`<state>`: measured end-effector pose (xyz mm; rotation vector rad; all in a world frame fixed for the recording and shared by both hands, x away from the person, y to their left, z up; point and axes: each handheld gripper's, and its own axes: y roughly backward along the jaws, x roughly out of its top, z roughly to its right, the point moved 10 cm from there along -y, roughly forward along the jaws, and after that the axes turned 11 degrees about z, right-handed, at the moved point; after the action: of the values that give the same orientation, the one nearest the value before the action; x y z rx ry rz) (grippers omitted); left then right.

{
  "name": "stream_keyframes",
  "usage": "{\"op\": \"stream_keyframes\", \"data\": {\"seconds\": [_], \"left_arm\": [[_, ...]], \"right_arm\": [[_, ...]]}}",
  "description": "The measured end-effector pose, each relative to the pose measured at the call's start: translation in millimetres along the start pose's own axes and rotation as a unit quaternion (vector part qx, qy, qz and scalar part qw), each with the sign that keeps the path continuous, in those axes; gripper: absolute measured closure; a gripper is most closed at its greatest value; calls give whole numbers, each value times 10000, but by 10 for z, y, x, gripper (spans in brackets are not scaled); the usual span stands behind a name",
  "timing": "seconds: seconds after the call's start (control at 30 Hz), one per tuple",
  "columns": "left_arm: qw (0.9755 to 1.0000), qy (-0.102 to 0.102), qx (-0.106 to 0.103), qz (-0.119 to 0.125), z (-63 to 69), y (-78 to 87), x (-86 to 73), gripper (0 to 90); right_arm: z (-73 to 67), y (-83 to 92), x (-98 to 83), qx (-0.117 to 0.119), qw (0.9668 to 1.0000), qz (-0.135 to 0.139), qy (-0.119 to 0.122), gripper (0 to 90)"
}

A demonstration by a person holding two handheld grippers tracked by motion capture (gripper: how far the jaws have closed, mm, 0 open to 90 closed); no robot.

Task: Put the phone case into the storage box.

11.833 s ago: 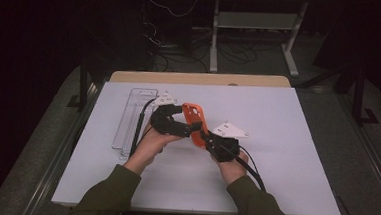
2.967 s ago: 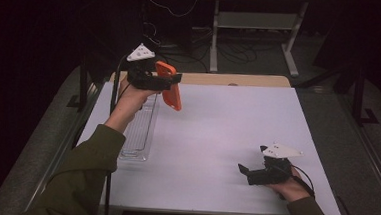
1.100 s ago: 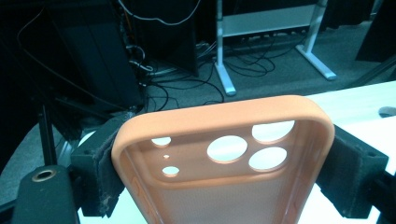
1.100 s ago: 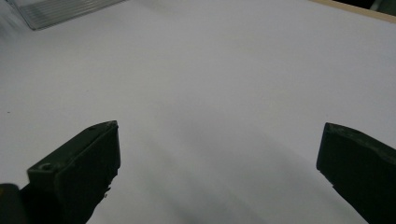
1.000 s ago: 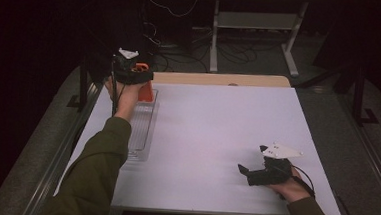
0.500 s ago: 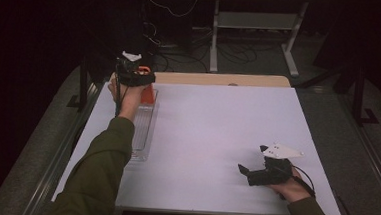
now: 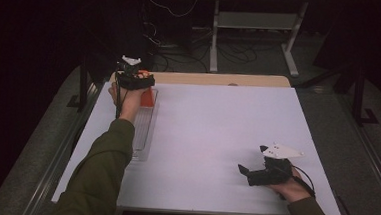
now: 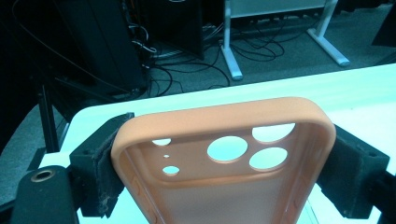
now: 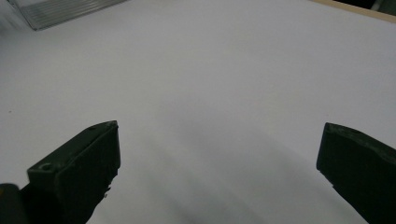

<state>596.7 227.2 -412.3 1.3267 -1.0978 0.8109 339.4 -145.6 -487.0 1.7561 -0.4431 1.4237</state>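
Observation:
An orange phone case (image 8: 224, 121) with round camera cut-outs is clamped between the two black pads of my left gripper (image 8: 224, 154). In the high view that left gripper (image 7: 144, 82) is held over the far end of a clear ribbed tray (image 7: 142, 129) at the table's left. The orange case (image 7: 147, 98) hangs just under it, right above the tray. My right gripper (image 7: 253, 159) rests on the white table near the front right corner, and its jaws (image 9: 219, 154) stand wide open over bare tabletop.
The white table top (image 7: 217, 134) has a wooden strip (image 7: 215, 79) along its far edge. Beyond it are cables and a metal stand on the dark floor. A corner of the ribbed tray (image 9: 60, 11) lies far ahead of the right gripper.
Earlier both grippers held the case at mid-table. The left then carried it to the tray's far end. Over the last second it sank slightly toward the tray. The right gripper stayed put.

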Motion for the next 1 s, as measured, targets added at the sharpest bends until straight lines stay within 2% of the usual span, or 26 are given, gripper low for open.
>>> {"op": "stream_keyframes", "data": {"seconds": [0.17, 0.37, 0.87, 1.0], "left_arm": [[10000, 0, -47, 8, 26, -8, -6, 138], [9998, -158, 10, -104, 35, -24, -53, 137], [9996, -283, -18, -3, 41, -91, -54, 131], [9997, -212, -52, 53, 44, -105, -51, 130]], "right_arm": [[-3, 0, -2, 8, 10000, -10, 6, 0], [-1, 2, 2, 6, 10000, 5, -4, 0], [-3, 1, -2, 16, 10000, 0, 17, 0], [4, 2, 2, 21, 10000, 29, 43, 0]]}}
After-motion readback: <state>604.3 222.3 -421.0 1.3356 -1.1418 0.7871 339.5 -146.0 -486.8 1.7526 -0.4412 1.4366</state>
